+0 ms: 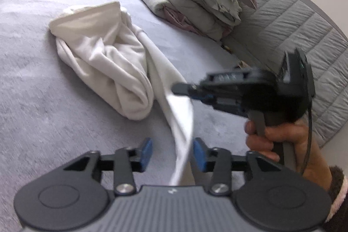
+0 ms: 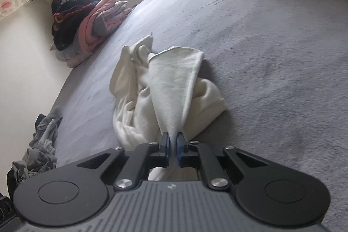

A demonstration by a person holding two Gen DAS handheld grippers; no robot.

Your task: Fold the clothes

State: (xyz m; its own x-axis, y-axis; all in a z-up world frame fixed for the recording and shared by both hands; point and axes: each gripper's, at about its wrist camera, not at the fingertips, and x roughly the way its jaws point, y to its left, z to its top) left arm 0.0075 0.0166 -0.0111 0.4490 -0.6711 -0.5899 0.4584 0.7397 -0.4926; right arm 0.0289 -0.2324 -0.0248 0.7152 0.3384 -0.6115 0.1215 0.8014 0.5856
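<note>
Grey bedding (image 2: pixel 271 40) carries a crumpled white garment (image 2: pixel 165 88); right gripper (image 2: pixel 173 146) pinches its edge, left gripper (image 1: pixel 173 154) gapes loosely around it.

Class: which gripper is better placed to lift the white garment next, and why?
Right. The right gripper is shut on the white garment; the left gripper stands open, with cloth hanging loose between its pads.

Garment (image 2: pixel 165 88) was cream-white, plain. Bed cover (image 2: pixel 271 58) was pale lilac-grey. Gripper fingers (image 1: pixel 146 152) had blue pads on black arms. Headboard (image 1: pixel 304 21) was grey, quilted in chevron blocks. Folded stack (image 2: pixel 87 23) showed navy, pink, grey.
</note>
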